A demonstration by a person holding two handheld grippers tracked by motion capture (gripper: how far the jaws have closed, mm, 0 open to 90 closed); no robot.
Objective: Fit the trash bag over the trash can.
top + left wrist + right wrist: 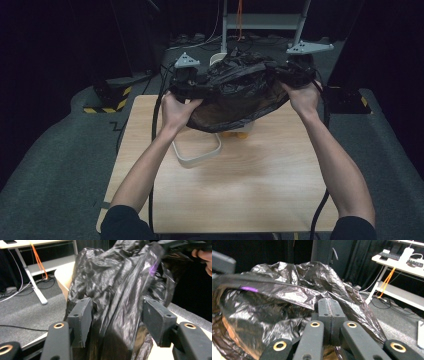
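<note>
- A black plastic bag (235, 92) is held up above the far part of the wooden desk (250, 185), stretched between the two hands.
- The left hand-held gripper (116, 315) has its jaws apart. Folds of the bag hang between them, but the pads do not press on the plastic.
- In the left gripper view the bag rises crumpled in front of the jaws, and a small purple mark (151, 269) shows on its upper edge.
- The right hand-held gripper (330, 307) has its jaws shut flat together. A thin edge of the bag runs into them, so it is clamped on the bag.
- In the right gripper view the bag spreads away to the left of the jaws, and the same purple mark (249, 289) shows on a taut fold.
- In the high view the left hand (177, 107) holds its gripper at the bag's left end and the right hand (302, 97) holds its gripper at the right end.
- Under the bag a white bin (197, 150) lies on the desk; something yellow (236, 134) peeps out just below the bag's lower edge.
- Beyond the desk the floor is grey carpet (60, 150), with a white frame (265, 22) and cables at the back.
</note>
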